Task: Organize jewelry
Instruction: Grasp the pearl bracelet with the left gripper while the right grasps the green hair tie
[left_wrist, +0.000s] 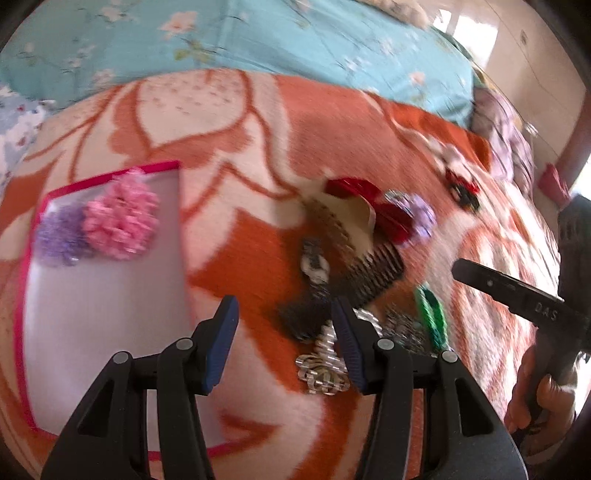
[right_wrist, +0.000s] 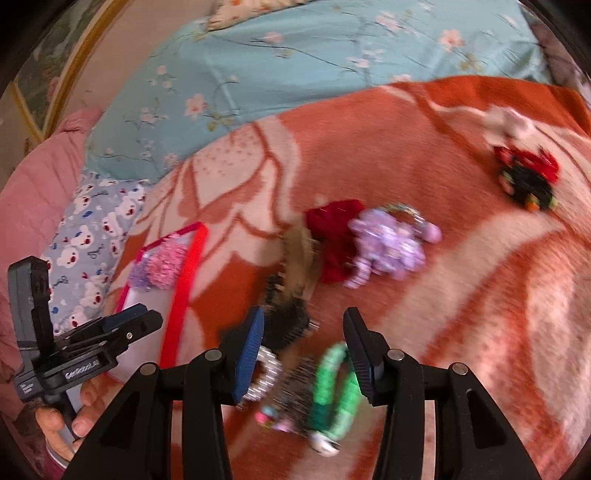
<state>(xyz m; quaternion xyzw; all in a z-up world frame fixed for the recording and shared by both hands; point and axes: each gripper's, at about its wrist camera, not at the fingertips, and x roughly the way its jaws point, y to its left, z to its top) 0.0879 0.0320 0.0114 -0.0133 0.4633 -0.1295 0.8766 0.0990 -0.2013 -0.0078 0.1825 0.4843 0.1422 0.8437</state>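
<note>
A pink-edged white tray (left_wrist: 110, 295) lies on the orange blanket and holds a pink scrunchie (left_wrist: 120, 225) and a purple one (left_wrist: 61, 236). A pile of jewelry lies to its right: a silver beaded piece (left_wrist: 323, 369), a black comb (left_wrist: 373, 277), a green bracelet (left_wrist: 430, 315), a red bow (left_wrist: 373, 206), a lilac scrunchie (left_wrist: 419, 216). My left gripper (left_wrist: 284, 347) is open and empty over the blanket beside the silver piece. My right gripper (right_wrist: 304, 354) is open above the green bracelet (right_wrist: 334, 387), with nothing held. The tray (right_wrist: 184, 288) shows at its left.
A red-and-black hair piece (right_wrist: 526, 177) lies apart at the far right of the blanket. A turquoise floral sheet (left_wrist: 258, 48) lies behind, a bear-print pillow (right_wrist: 88, 236) at the left. The other hand-held gripper (right_wrist: 92, 343) shows in each view.
</note>
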